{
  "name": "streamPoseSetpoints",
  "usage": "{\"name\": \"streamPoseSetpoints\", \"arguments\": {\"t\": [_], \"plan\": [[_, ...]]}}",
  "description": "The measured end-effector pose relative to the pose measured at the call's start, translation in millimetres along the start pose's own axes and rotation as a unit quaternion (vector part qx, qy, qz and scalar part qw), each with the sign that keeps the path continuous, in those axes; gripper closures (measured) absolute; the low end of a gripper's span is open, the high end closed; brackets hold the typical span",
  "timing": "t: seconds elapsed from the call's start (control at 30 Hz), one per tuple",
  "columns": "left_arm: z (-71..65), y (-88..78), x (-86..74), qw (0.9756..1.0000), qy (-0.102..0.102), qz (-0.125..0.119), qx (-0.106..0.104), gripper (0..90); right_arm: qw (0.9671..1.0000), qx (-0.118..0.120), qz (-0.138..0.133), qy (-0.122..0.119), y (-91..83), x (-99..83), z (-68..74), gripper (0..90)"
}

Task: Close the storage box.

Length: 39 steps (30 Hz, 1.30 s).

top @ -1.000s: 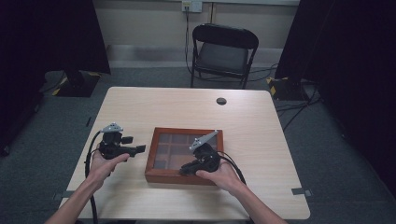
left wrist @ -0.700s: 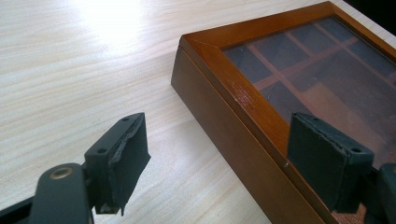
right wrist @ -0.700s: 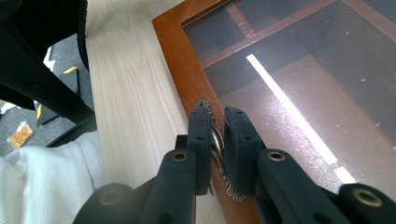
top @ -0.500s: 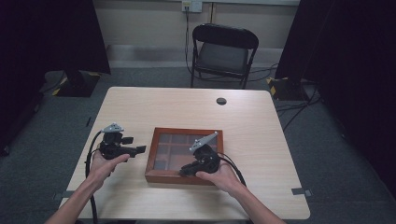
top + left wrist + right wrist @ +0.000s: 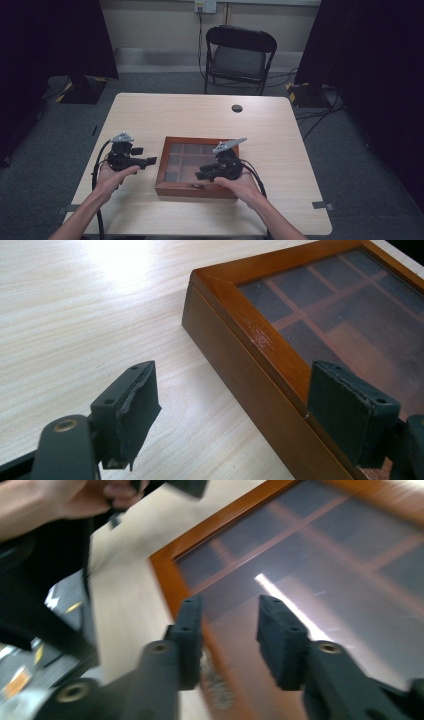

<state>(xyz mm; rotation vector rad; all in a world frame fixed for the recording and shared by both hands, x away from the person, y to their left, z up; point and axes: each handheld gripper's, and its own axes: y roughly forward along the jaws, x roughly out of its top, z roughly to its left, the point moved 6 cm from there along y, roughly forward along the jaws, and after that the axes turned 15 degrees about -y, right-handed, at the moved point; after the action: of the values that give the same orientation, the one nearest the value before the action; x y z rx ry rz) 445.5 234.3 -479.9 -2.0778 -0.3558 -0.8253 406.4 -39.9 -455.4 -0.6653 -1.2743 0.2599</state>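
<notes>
Nearest the person, two forearms come in over the front edge of the pale wooden tabletop (image 5: 280, 150). The right gripper (image 5: 202, 175) hangs over the near part of the wooden box (image 5: 172, 190), by its front rim; its jaws have just been opening and now stand a narrow way apart with nothing between them (its own view is blurred, but the gap shows clearly above the glass lid (image 5: 320, 550)). The left gripper (image 5: 149, 161) is held just left of the box, its jaws wide and empty, one over bare tabletop and the other beside the box's left wall. The box lies flat at the middle of the tabletop, lid down, dividers showing through the glass. Farther back sits a small dark round object (image 5: 237, 108) near the far edge. Beyond the tabletop stands a black folding chair (image 5: 239, 56).
</notes>
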Motion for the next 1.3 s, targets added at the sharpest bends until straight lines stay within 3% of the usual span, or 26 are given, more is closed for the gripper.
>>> {"name": "streamPoseSetpoints", "arguments": {"t": [0.17, 0.33, 0.37, 0.43, 0.53, 0.57, 0.67, 0.73, 0.77, 0.8, 0.83, 0.9, 0.93, 0.97, 1.0, 1.03, 1.07, 1.1, 1.13, 1.17, 1.2, 1.23, 1.27, 1.3], "plan": [[0.0, 0.4, -0.2, 1.0000, 0.003, 0.002, 0.003, 20.6, 0.9976, -0.058, -0.022, 0.030, -21.2, 1.4, -20.1, 47.3], [0.8, -0.2, -0.5, 1.0000, 0.002, 0.002, 0.006, 20.6, 0.9936, -0.092, -0.033, 0.057, -38.7, -4.9, -32.2, 35.5], [1.3, 0.0, -0.6, 1.0000, 0.001, 0.003, 0.007, 20.7, 0.9910, -0.099, -0.050, 0.075, -47.5, -7.7, -37.5, 27.5], [2.0, 1.0, -1.3, 0.9999, 0.006, 0.008, 0.011, 20.7, 0.9875, -0.121, -0.051, 0.087, -55.7, -11.5, -43.3, 21.1], [0.8, 0.9, -1.6, 0.9999, 0.006, 0.009, 0.010, 20.7, 0.9846, -0.138, -0.052, 0.094, -63.3, -16.0, -48.0, 17.5], [0.3, -0.2, -1.4, 0.9998, 0.008, 0.008, 0.013, 20.7, 0.9804, -0.163, -0.047, 0.101, -71.4, -22.0, -53.7, 14.2], [1.2, -0.8, -1.4, 0.9998, 0.008, 0.010, 0.017, 20.7, 0.9742, -0.186, -0.053, 0.116, -85.6, -32.0, -60.2, 14.5], [2.5, -1.6, -2.2, 0.9996, 0.014, 0.014, 0.019, 20.4, 0.9727, -0.191, -0.052, 0.122, -90.2, -35.2, -62.3, 14.5], [4.8, -3.1, -5.7, 0.9994, 0.019, 0.019, 0.020, 20.2, 0.9661, -0.218, -0.047, 0.130, -100.9, -42.3, -69.0, 14.7], [4.8, -3.1, -5.7, 0.9994, 0.019, 0.019, 0.020, 20.0, 0.9661, -0.218, -0.047, 0.130, -100.9, -42.3, -69.0, 14.7], [9.2, -6.7, -8.0, 0.9993, 0.018, 0.021, 0.026, 19.9, 0.9588, -0.235, -0.054, 0.150, -111.4, -49.7, -75.9, 14.7], [15.0, -11.3, -8.7, 0.9992, 0.012, 0.017, 0.033, 19.4, 0.9540, -0.248, -0.049, 0.162, -119.9, -58.3, -80.7, 14.7], [15.0, -11.3, -8.7, 0.9992, 0.012, 0.017, 0.033, 19.3, 0.9540, -0.248, -0.049, 0.162, -119.9, -58.3, -80.7, 14.7], [22.6, -15.6, -9.7, 0.9988, 0.006, 0.013, 0.048, 18.9, 0.9492, -0.263, -0.042, 0.167, -126.5, -68.2, -84.3, 14.6], [22.6, -15.6, -9.7, 0.9988, 0.006, 0.013, 0.048, 17.7, 0.9479, -0.268, -0.034, 0.169, -129.1, -74.5, -85.4, 14.6], [32.4, -17.9, -12.2, 0.9976, -0.002, 0.012, 0.069, 16.0, 0.9475, -0.267, -0.027, 0.173, -130.8, -80.8, -86.1, 14.6], [32.4, -17.9, -12.2, 0.9976, -0.002, 0.012, 0.069, 15.9, 0.9475, -0.267, -0.027, 0.173, -130.8, -80.8, -86.1, 14.6], [42.7, -18.3, -17.0, 0.9952, -0.002, 0.023, 0.096, 16.0, 0.9464, -0.269, -0.012, 0.178, -133.7, -93.1, -88.5, 14.6], [42.7, -18.3, -17.0, 0.9952, -0.002, 0.023, 0.096, 16.0, 0.9464, -0.269, -0.012, 0.178, -133.7, -93.1, -88.5, 14.6], [50.6, -19.1, -22.6, 0.9944, -0.005, 0.032, 0.101, 16.3, 0.9409, -0.286, 0.008, 0.181, -136.3, -105.9, -93.5, 14.6], [50.6, -19.1, -22.6, 0.9944, -0.005, 0.032, 0.101, 16.3, 0.9409, -0.286, 0.008, 0.181, -136.3, -105.9, -93.5, 14.6], [58.8, -19.9, -25.9, 0.9932, -0.013, 0.040, 0.108, 16.2, 0.9346, -0.299, 0.026, 0.190, -137.5, -119.5, -99.3, 14.7], [58.8, -19.9, -25.9, 0.9932, -0.013, 0.040, 0.108, 16.1, 0.9346, -0.299, 0.026, 0.190, -137.5, -119.5, -99.3, 14.7], [64.9, -18.7, -27.1, 0.9917, -0.019, 0.043, 0.119, 15.9, 0.9292, -0.309, 0.048, 0.198, -135.5, -133.6, -106.4, 15.0]]}}
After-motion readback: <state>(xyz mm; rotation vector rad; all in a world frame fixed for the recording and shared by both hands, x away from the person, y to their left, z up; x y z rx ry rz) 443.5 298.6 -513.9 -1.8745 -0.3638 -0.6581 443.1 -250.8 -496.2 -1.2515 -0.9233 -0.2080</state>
